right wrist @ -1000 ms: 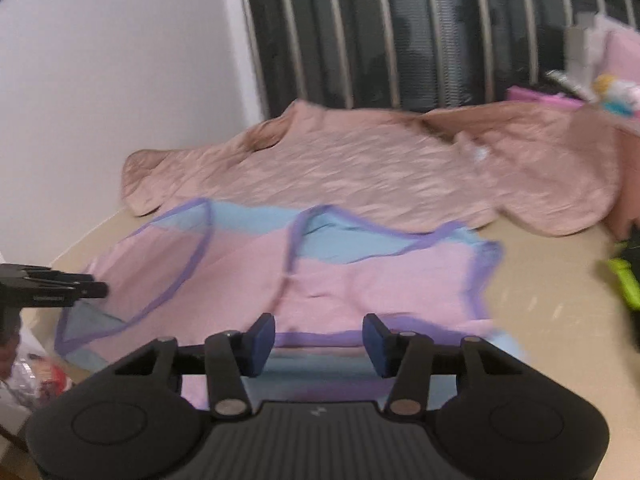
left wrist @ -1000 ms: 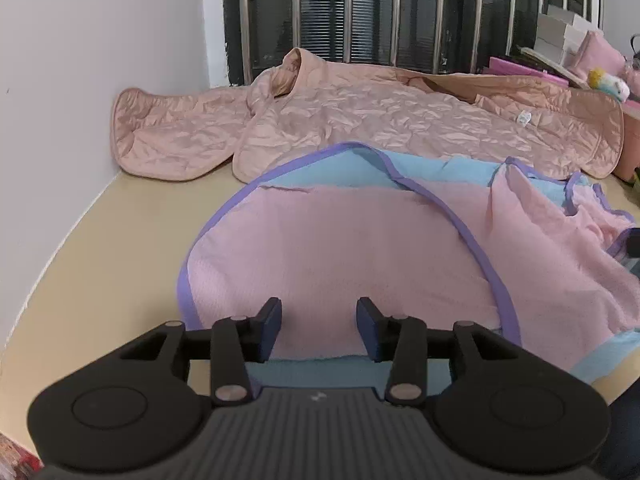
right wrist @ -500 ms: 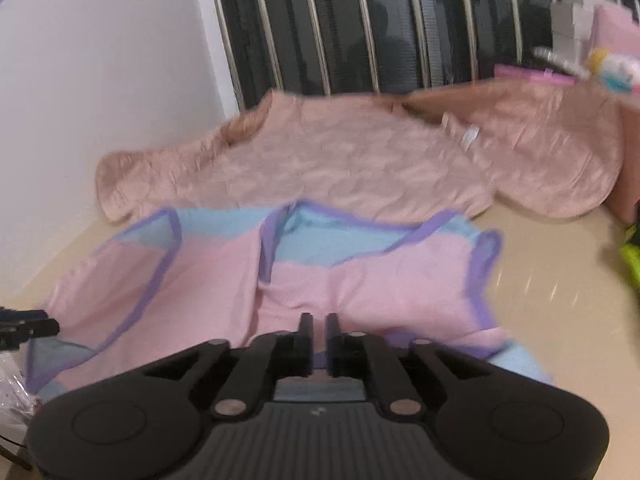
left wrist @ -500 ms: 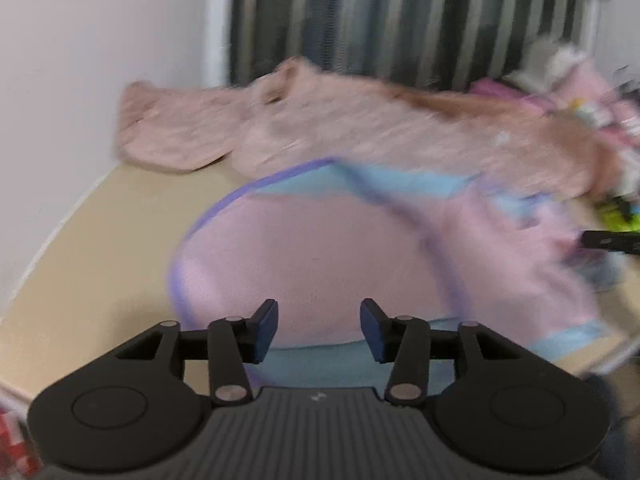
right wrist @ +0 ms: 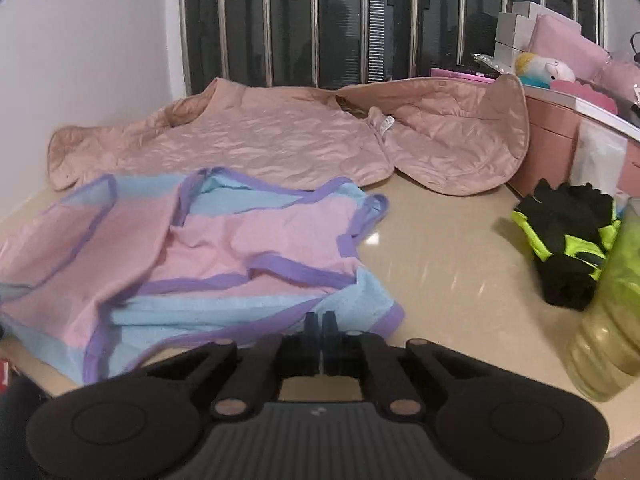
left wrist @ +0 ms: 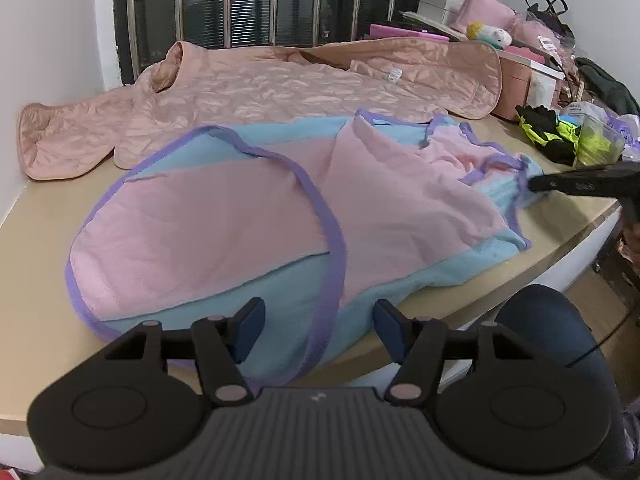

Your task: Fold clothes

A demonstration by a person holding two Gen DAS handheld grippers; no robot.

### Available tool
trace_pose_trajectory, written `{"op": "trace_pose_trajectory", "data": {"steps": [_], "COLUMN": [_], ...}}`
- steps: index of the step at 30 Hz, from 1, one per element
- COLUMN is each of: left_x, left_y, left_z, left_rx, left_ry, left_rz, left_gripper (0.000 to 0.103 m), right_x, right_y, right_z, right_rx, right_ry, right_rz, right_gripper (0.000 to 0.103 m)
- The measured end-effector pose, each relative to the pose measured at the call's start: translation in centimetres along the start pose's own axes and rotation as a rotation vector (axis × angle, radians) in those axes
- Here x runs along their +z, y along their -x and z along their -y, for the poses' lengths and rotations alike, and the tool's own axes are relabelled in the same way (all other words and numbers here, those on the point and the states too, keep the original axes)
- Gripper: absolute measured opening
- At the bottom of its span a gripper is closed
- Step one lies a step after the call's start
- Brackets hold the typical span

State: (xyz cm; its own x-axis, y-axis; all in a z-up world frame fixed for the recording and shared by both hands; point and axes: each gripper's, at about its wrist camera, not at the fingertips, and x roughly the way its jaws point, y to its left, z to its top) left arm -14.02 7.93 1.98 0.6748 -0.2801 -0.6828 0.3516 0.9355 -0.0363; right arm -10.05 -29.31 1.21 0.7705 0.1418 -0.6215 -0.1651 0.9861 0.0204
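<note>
The right hand-held gripper [right wrist: 321,326] has just closed on the garment [right wrist: 256,240] hem, the left hand-held gripper [left wrist: 319,330] opening empty above its near edge: fold starting.

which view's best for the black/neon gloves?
Right wrist: the gloves lie large and unobstructed on the table, beside a greenish plastic container. Left wrist shows them small at the right edge, amid clutter.

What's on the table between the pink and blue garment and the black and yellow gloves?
Nothing: in the right wrist view, only bare table separates the pink and blue garment from the black and yellow gloves.
</note>
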Motion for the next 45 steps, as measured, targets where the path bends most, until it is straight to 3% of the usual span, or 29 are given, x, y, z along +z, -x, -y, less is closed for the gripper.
{"op": "trace_pose_trajectory", "data": {"steps": [7,9,10,11,12,13,15,16,17,19,29,33,34,35,37,42,45], "left_x": [0.7,1.0,1.1,1.2,1.2,1.1,0.9,0.9,0.8,0.7,1.0,1.2,1.4,1.6,2.4,3.4,3.3], "left_y": [-0.1,0.1,0.2,0.3,0.4,0.5,0.6,0.5,0.4,0.1,-0.4,0.0,0.2,0.4,0.6,-1.5,-2.1], "left_z": [-0.8,-1.1,-1.4,-1.6,-1.6,-1.7,-1.8,-1.9,-2.0,-2.0,-2.5,-2.9,-3.2,-3.5,-4.4,-6.7,-6.5], "left_rx": [-0.038,-0.061,-0.066,-0.069,-0.062,-0.055,-0.041,-0.042,-0.041,-0.032,-0.061,-0.059,-0.06,-0.06,-0.046,0.03,0.062], "left_ry": [0.034,0.047,0.056,0.065,0.067,0.067,0.067,0.076,0.086,0.085,0.083,0.08,0.079,0.08,0.08,0.108,0.097], "left_rz": [-0.002,0.004,0.011,0.017,0.021,0.023,0.026,0.024,0.018,0.01,-0.004,0.01,0.02,0.031,0.067,0.047,0.034], "left_gripper": [0.062,0.062,0.062,0.062,0.062,0.062,0.062,0.062,0.062,0.062,0.063,0.063,0.063,0.063,0.064,0.064,0.064], "right_x": [-3.1,-2.6,-2.3,-1.9,-1.4,-1.0,-0.4,-0.2,-0.2,-0.3,-2.9,-2.2,-1.7,-1.1,0.4,3.9,4.3], "right_y": [4.3,4.7,4.6,4.6,4.0,3.2,1.5,0.7,0.0,-0.2,4.3,5.4,5.6,5.6,4.8,-0.4,-2.9], "right_z": [1.1,1.3,1.4,1.5,1.5,1.5,1.5,1.5,1.4,1.2,2.1,2.1,2.1,2.2,2.6,3.7,3.6], "right_rx": [-0.015,-0.011,-0.012,-0.013,-0.017,-0.023,-0.017,-0.016,-0.025,-0.055,-0.08,-0.06,-0.035,-0.007,0.029,0.033,-0.008], "right_ry": [0.001,-0.016,-0.028,-0.041,-0.044,-0.043,-0.049,-0.052,-0.048,-0.048,-0.044,-0.041,-0.047,-0.053,-0.055,-0.069,-0.056], "right_rz": [-0.033,0.01,0.04,0.07,0.078,0.084,0.071,0.058,0.048,0.053,-0.002,0.035,0.051,0.073,0.111,0.076,0.031], "right_gripper": [0.0,0.002,0.016,0.042,0.052,0.054,0.053,0.043,0.009,0.002,0.002,0.008,0.018,0.035,0.043,0.039,0.035]}}
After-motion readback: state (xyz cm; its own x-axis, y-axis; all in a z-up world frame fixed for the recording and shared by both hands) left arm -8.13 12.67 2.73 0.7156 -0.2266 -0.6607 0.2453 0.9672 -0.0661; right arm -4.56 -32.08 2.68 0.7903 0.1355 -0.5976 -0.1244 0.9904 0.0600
